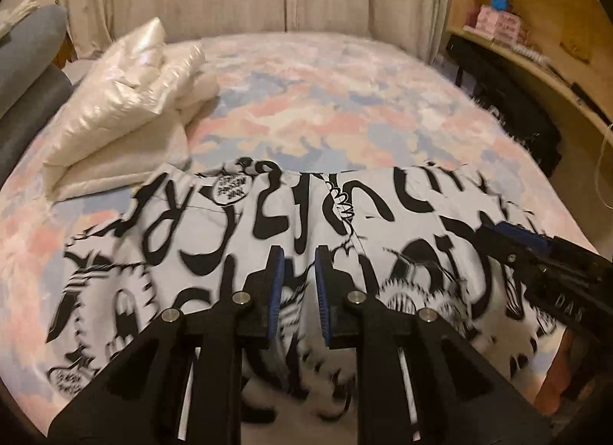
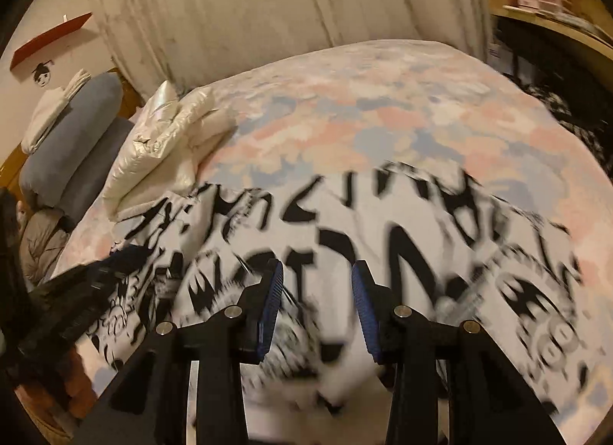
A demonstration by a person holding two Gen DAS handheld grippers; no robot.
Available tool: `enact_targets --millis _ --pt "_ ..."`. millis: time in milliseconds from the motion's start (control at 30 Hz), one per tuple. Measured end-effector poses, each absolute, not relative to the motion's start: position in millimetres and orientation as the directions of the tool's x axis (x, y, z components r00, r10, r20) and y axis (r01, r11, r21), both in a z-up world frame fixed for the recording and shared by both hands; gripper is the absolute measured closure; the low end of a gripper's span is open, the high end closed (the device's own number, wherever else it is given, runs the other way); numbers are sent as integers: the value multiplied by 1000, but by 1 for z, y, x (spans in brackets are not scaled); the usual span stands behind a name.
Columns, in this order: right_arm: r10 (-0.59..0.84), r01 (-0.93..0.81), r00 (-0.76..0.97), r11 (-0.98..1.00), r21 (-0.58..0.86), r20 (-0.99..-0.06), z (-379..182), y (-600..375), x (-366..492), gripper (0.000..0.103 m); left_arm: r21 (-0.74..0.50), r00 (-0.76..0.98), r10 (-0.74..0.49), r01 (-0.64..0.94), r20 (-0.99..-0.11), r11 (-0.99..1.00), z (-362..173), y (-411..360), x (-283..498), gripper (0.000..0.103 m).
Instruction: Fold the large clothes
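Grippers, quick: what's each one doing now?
Left gripper: jaws slightly apart, nothing held, over the printed garment.
Right gripper: open, empty.

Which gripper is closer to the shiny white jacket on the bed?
Left. The left gripper hangs above the middle of the printed garment, on the side where the jacket lies. The right gripper is farther along the garment, away from it.

The white garment [image 1: 268, 222] carries large black graffiti-style lettering and small round badges with tiny print, but blur and distortion leave none of it legible; the pink boxes [image 1: 498, 25] on the shelf show print too small to read
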State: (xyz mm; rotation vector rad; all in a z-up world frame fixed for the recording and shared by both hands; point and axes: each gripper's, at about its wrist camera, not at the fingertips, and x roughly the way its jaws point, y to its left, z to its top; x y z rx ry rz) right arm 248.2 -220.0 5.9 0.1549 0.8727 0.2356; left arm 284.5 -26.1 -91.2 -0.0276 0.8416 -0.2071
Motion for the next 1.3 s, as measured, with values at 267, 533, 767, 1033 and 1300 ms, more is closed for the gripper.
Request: enact_targets --millis 267,533,767,1033,1300 --pt "238 -139 555 971 192 -797 -45 -194 317 66 -47 564 -123 147 -816 988 -141 -51 347 89" --pt "139 -7 553 987 162 -822 -78 -248 321 70 -59 545 -68 33 -835 998 -172 -12 352 100" --pt "137 3 541 986 165 -830 -69 -258 310 69 -71 574 -81 41 -815 997 -159 -7 334 99" --pt "234 -56 575 967 248 -784 -29 -247 281 59 -112 596 -153 106 -788 988 -130 -16 297 90" --pt "253 -119 477 967 223 -842 -58 -215 252 52 -29 561 -104 142 -821 989 -149 -37 268 83"
